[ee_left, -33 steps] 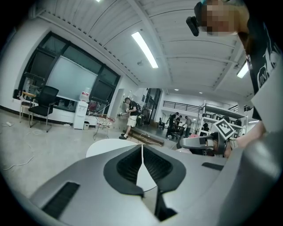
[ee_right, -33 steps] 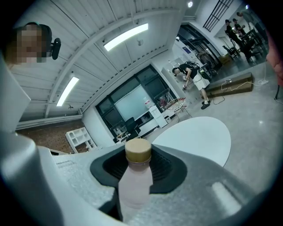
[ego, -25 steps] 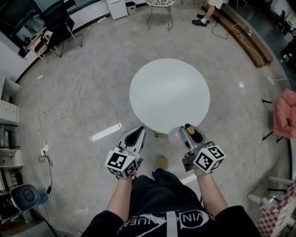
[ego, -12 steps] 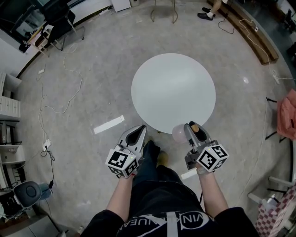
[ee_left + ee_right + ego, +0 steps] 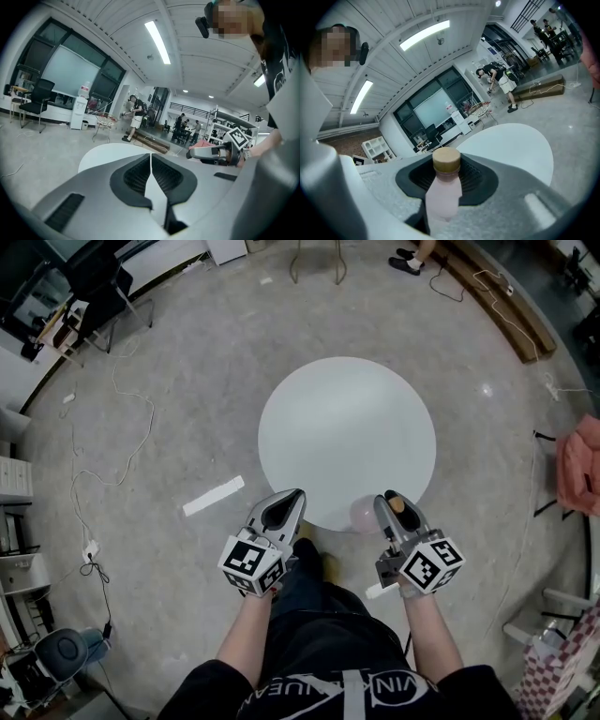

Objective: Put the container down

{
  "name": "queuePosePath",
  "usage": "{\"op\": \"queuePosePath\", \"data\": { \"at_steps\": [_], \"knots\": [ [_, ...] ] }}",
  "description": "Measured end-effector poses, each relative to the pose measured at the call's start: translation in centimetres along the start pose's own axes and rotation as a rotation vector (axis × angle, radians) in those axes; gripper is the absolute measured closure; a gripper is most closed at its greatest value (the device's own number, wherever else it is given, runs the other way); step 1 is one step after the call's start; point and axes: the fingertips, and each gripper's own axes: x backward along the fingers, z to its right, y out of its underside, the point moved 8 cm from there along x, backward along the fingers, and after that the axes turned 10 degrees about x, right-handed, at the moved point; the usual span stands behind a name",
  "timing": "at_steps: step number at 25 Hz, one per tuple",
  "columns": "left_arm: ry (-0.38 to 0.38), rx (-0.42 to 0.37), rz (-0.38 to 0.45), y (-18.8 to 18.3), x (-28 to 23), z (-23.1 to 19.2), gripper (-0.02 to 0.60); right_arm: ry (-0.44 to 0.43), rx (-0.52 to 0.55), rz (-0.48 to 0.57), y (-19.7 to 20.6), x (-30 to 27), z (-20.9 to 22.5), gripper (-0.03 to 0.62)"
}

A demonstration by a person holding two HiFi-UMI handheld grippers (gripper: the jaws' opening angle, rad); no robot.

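Note:
In the right gripper view a pale pink bottle [image 5: 443, 197] with a tan cap [image 5: 446, 161] stands upright between the jaws of my right gripper [image 5: 446, 180], which is shut on its neck. From the head view the bottle [image 5: 363, 515] hangs at the near edge of the round white table [image 5: 347, 427], with the right gripper [image 5: 388, 501] over that edge. My left gripper [image 5: 291, 499] sits to the left at the same edge, its jaws pressed together with nothing between them [image 5: 151, 164]. The table top [image 5: 105, 152] lies just beyond them.
A strip of white tape [image 5: 214, 495] lies on the concrete floor left of the table. Loose cables [image 5: 122, 418] trail across the floor at the left. A wire chair [image 5: 314, 259] stands beyond the table, a wooden platform [image 5: 506, 306] at the upper right, pink cloth [image 5: 577, 465] at the right.
The person has stepped towards the table. Both grippers, which were short of its near edge, now reach that edge. The bottle stays in the right gripper.

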Motion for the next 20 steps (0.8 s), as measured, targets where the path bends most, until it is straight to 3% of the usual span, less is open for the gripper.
{"op": "queuePosePath", "data": {
  "at_steps": [20],
  "knots": [
    [0.061,0.062,-0.093,0.4,-6.8,-6.2,0.566,0.051,0.052,-0.084,0.5,-8.7,3.3,0.467]
  ]
}}
